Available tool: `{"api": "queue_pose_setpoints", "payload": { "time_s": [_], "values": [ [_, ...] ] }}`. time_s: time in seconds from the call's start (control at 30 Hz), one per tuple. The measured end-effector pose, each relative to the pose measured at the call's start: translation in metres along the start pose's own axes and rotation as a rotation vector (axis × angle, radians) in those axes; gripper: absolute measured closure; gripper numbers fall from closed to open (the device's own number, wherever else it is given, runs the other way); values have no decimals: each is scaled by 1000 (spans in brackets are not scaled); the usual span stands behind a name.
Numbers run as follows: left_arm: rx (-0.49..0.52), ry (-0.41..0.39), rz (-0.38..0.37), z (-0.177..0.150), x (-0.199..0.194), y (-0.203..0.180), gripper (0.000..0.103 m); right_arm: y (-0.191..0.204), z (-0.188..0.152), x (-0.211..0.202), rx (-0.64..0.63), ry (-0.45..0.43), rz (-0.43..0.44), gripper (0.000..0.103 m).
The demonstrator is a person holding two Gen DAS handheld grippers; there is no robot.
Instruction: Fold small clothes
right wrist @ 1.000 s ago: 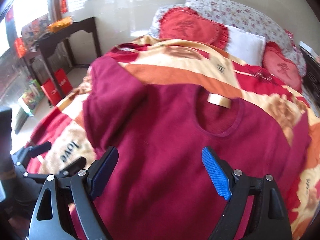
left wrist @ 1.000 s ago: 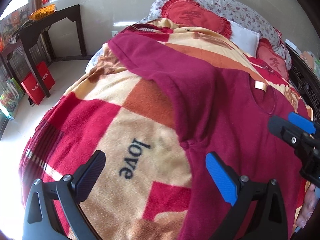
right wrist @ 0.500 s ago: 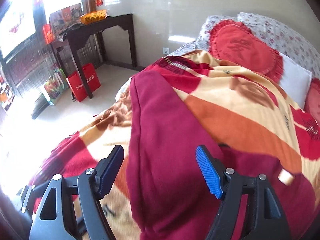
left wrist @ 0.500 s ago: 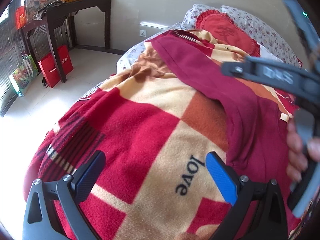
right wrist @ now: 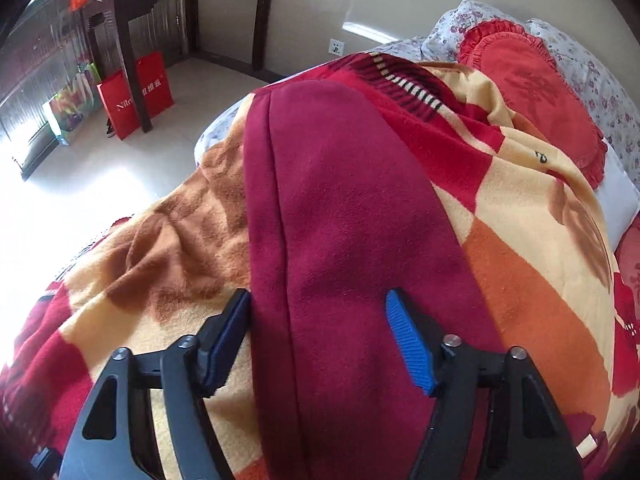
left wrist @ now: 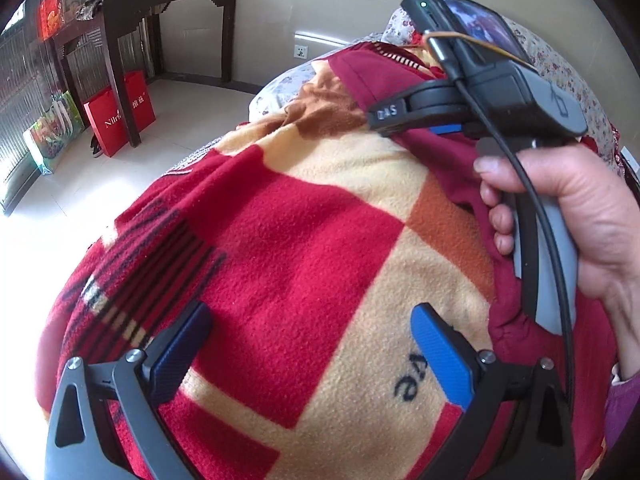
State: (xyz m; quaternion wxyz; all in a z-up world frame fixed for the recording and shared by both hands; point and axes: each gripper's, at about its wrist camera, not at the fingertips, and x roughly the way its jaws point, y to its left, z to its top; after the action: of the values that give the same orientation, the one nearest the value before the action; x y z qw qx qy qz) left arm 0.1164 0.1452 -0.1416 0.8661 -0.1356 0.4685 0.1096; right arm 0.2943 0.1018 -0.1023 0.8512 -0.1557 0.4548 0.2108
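Note:
A dark red sweater lies on a red, cream and orange blanket (left wrist: 304, 240) on a bed. Its long sleeve (right wrist: 340, 208) stretches away from me in the right wrist view. My right gripper (right wrist: 320, 320) is open, its jaws straddling the sleeve with one on each side. It also shows in the left wrist view (left wrist: 404, 120), low over the sleeve (left wrist: 432, 148). My left gripper (left wrist: 308, 344) is open and empty above the bare blanket, left of the sweater's side edge (left wrist: 504, 312).
A dark wooden table (left wrist: 132, 20) stands by the wall on the left with red bags (left wrist: 120, 116) under it. Red cushions (right wrist: 532, 92) and floral pillows (right wrist: 592, 76) lie at the head of the bed. The tiled floor (left wrist: 80, 184) lies beyond the bed's left edge.
My right gripper has moved left and forward from the sweater's body to its sleeve and lowered around it. My left gripper has swung left, off the sweater and over the bare blanket.

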Motion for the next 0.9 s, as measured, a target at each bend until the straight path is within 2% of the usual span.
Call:
{"api": "queue_pose_setpoints", "payload": {
  "time_s": [0.03,0.07,0.1,0.17,0.23,0.33,0.43,0.53,0.6,0.67,0.73,0.77,0.83,0.9],
  "values": [
    [0,-1,-1,0,0,0,1,-3,-2,-3,11,-21,15,90],
    [-1,-4,-4,0,-1,1,1,-8,-3,-8,37,-31,46,103],
    [-3,-6,-6,1,-2,0,1,-13,-4,-15,72,-44,77,103],
    [-6,-17,-8,2,-4,2,1,-36,-12,-48,189,-129,189,103],
    [-10,-31,-8,4,-9,3,1,-56,-20,-80,262,-202,228,103],
    [-13,-51,-20,6,-17,1,1,-98,-54,-137,351,-308,293,103],
    [-1,-79,-35,7,-28,-4,1,-149,-117,-191,459,-384,275,103],
    [32,-98,-41,6,-36,-16,1,-187,-185,-212,577,-362,178,103],
    [54,-99,-54,5,-41,-26,1,-205,-237,-203,637,-250,57,103],
    [86,-106,-72,1,-49,-41,1,-215,-276,-189,640,-128,12,94],
    [123,-118,-80,-2,-56,-55,1,-227,-314,-186,677,-63,-21,93],
    [147,-122,-79,-5,-59,-63,1,-231,-328,-189,702,-67,-24,92],
    [182,-123,-79,-9,-63,-75,1,-245,-351,-200,763,-90,-36,85],
    [207,-117,-76,-11,-63,-86,1,-260,-364,-209,815,-126,-45,83]
  ]
}}
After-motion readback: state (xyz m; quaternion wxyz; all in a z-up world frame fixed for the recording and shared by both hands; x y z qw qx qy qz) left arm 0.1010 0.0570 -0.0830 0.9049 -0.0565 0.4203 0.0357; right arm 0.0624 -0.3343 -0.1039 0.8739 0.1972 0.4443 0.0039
